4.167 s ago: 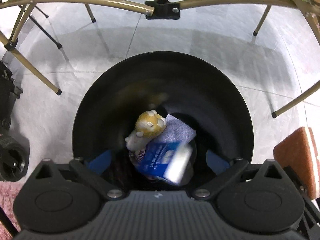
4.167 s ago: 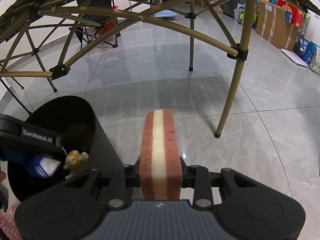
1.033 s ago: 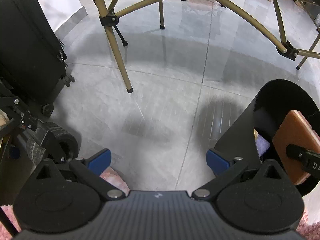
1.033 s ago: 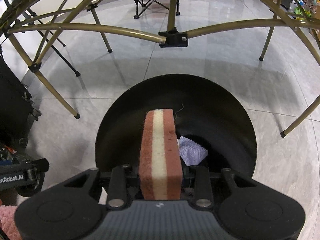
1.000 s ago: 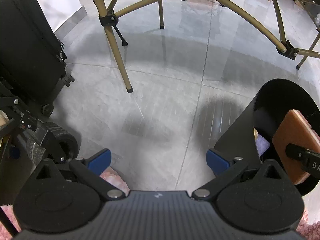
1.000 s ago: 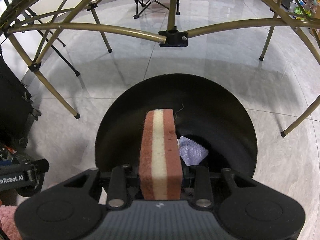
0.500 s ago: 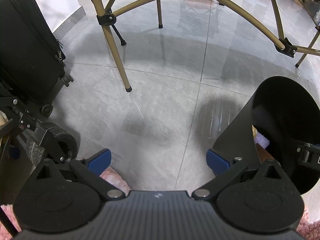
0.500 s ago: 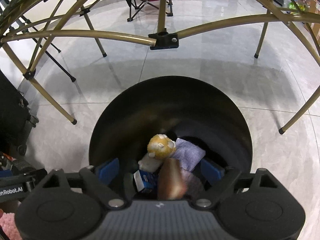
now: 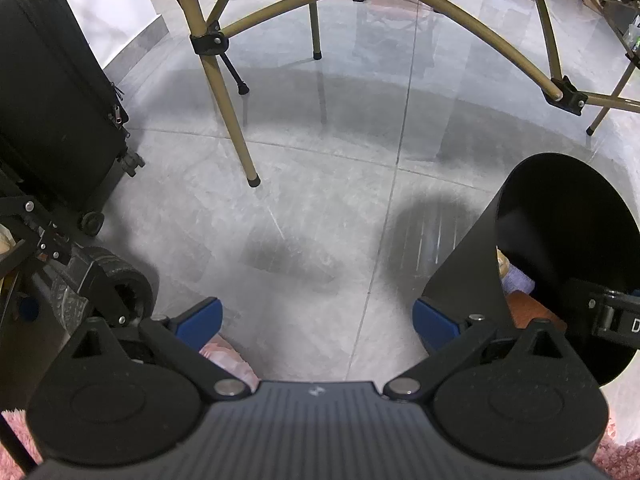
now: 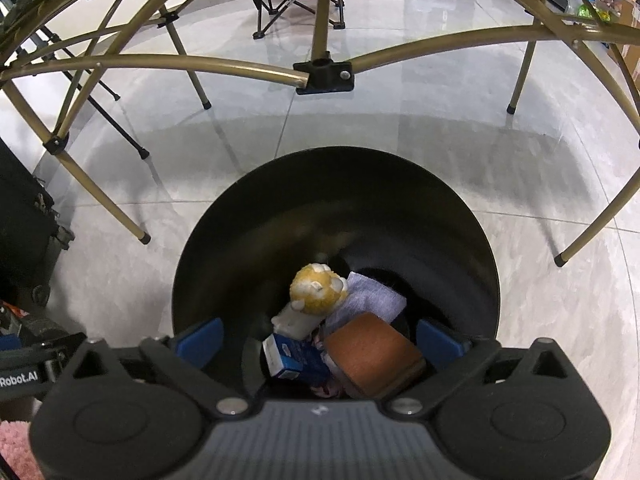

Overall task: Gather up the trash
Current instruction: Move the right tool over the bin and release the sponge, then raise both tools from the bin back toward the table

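Your right gripper (image 10: 318, 340) was spreading its fingers wide, gripping nothing; the sponge (image 10: 374, 354) had dropped into the bin (image 10: 336, 184). Your left gripper (image 9: 316, 318) hung open, empty.

Round black plastic trash bin (image 10: 336, 200) on floor, under frame.
Inside: brown rectangular sponge (image 10: 374, 354) right of blue cardboard box (image 10: 286, 358), before yellow plush toy (image 10: 318, 290).

Bright, even light glares off the glossy floor (image 10: 420, 92) ahead of each gripper; soft shadows, strong fisheye bending, sharp focus.
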A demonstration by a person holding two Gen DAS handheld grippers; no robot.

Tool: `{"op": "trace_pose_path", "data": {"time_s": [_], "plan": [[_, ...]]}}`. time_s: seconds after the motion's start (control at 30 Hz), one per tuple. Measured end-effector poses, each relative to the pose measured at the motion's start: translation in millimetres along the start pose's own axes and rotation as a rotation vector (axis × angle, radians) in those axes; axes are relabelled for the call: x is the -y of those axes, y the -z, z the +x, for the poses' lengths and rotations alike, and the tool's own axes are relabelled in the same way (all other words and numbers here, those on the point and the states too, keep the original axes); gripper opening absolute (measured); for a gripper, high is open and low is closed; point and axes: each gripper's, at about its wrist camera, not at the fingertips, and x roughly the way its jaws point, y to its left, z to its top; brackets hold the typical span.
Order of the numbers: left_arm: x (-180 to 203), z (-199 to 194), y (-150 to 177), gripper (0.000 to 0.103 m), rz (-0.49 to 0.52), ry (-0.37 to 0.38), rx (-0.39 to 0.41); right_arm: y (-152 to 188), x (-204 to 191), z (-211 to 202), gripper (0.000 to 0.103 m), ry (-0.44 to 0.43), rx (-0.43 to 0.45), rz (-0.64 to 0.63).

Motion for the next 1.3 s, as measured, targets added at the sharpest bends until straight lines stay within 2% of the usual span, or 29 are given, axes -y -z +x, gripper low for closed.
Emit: {"op": "trace_pose_path", "data": {"time_s": [0.3,0.57,0.7,0.9,1.17,1.3], "plan": [[3.5,-16.3,-0.2,0.103,0.001,0.019,0.034,2.8,3.0,-15.3,0.103,0.011,0.037,-0.018],[0.3,-51.8,2.4,0.103,-0.031,0.04,0.116,8.1,7.8,-49.9,0.103,-0.022,0.116,-0.021],[-2.3,-75.6,-0.5,0.103,-0.056,0.052,0.165,6.8,15.2,-77.9,0.103,-0.054,0.191,0.005],[1.8,-116.4,-8.4,0.103,-0.028,0.059,0.257,-0.3,24.8,-132.9,0.103,-0.088,0.339,0.007],[5.0,-169.0,-38.9,0.103,-0.037,0.093,0.362,-18.7,46.4,-198.5,0.103,-0.101,0.515,0.02],[14.9,-182.7,-60.6,0.103,-0.033,0.103,0.392,-37.6,56.5,-217.0,0.103,-0.084,0.57,0.005]]}}
